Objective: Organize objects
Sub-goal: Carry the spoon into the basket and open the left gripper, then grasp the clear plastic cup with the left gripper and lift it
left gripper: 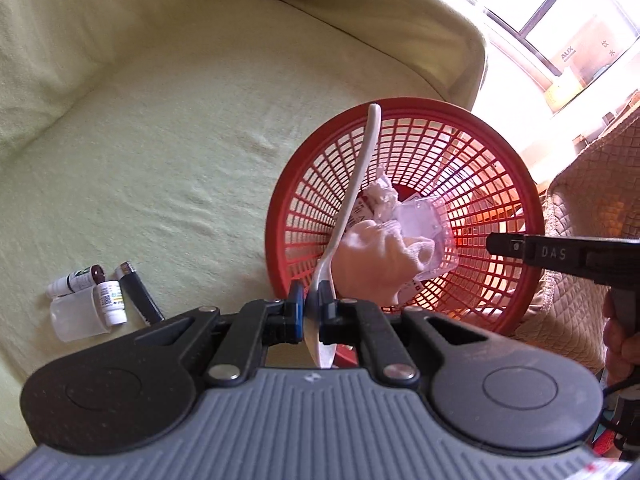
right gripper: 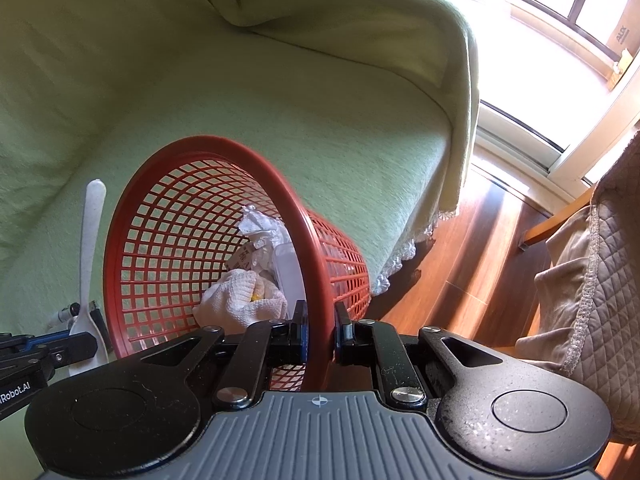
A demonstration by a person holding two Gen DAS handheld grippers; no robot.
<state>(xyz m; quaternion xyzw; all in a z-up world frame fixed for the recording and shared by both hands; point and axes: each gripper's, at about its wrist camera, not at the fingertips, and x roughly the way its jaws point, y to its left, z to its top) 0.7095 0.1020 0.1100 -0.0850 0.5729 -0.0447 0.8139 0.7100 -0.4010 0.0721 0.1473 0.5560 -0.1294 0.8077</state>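
Waiting at the sofa's (left gripper: pixel 180 140) front edge are two bottles (left gripper: pixel 96 292), a cup (left gripper: pixel 76 318) and a lighter (left gripper: pixel 140 294), not yet collected. Next along, the left gripper (left gripper: pixel 314 312) is clamped on the spoon's (left gripper: pixel 352 196) bowl, handle poking over the basket (left gripper: pixel 280 208). Rightmost, the right gripper (right gripper: pixel 320 336) pinches the tilted basket's rim, with cloth (left gripper: pixel 372 256) and wrappers already inside, so I'd call it roughly half done.

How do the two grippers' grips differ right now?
The left gripper pinches a white spoon by its bowl, handle pointing away; the right gripper clamps the red basket by its rim. The spoon is held free; the tilted basket already holds cloth and wrappers. Both are shut.
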